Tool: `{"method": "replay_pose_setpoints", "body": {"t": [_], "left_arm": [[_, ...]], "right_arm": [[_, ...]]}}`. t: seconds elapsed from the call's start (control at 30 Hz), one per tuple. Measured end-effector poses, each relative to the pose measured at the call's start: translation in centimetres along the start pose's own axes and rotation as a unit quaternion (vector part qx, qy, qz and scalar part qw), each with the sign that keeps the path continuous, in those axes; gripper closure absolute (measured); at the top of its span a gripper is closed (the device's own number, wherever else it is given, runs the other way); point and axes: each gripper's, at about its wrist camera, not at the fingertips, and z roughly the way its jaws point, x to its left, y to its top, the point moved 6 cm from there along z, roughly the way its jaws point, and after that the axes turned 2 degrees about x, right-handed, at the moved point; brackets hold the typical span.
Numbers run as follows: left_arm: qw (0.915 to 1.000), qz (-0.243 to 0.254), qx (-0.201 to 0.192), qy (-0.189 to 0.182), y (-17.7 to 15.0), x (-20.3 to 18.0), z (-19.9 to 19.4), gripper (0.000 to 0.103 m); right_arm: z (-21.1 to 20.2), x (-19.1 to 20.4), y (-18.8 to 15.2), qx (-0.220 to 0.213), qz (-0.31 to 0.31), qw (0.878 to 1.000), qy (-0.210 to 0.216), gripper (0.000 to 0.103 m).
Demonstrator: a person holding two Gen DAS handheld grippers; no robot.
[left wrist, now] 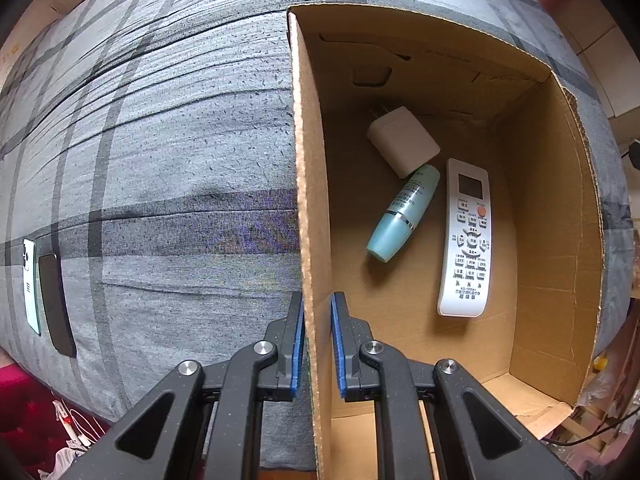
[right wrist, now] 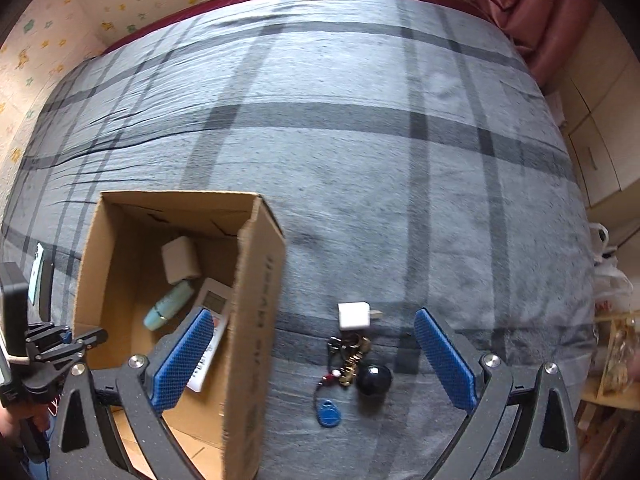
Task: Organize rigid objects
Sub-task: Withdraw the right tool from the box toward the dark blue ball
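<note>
Left gripper [left wrist: 316,344] clamps box wall [left wrist: 310,200]; right gripper [right wrist: 320,360] wide, empty. Keys [right wrist: 348,364] at 6 o'clock: probably light, floppy; grab bunched middle.

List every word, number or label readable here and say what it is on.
Remote control: model line starts "KD-", the rest and the button labels too small to read.
Teal bottle: printed text, too small to read.
Cardboard box, outer wall: sideways printing, too blurred to read.

Both wrist views look steeply down, sharing the cardboard box [left wrist: 560,208].
</note>
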Motion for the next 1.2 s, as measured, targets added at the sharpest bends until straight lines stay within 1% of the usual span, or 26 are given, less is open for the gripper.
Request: {"method": "replay_pose_setpoints", "body": {"t": [0.27,0.5,0.97,1.2], "left_arm": [[1.0000,0.002,0.001,0.003,0.0,0.0,0.2,0.090],[1.0000,0.004,0.002,0.005,0.1,-0.1,0.2,0.090],[0.9999,0.008,0.003,0.007,0.2,-0.4,0.2,0.090],[0.9999,0.010,0.002,0.009,0.2,-0.5,0.2,0.090]], "right_arm": [[1.7,-3.1,-2.2,0.021,0.023,0.999,-0.023,0.000],[4.6,-5.0,-4.5,0.048,0.043,0.997,-0.034,0.000],[9.1,-6.5,-7.5,0.091,0.061,0.993,-0.050,0.001],[10.5,-7.0,-9.0,0.110,0.073,0.990,-0.048,0.002]]}}
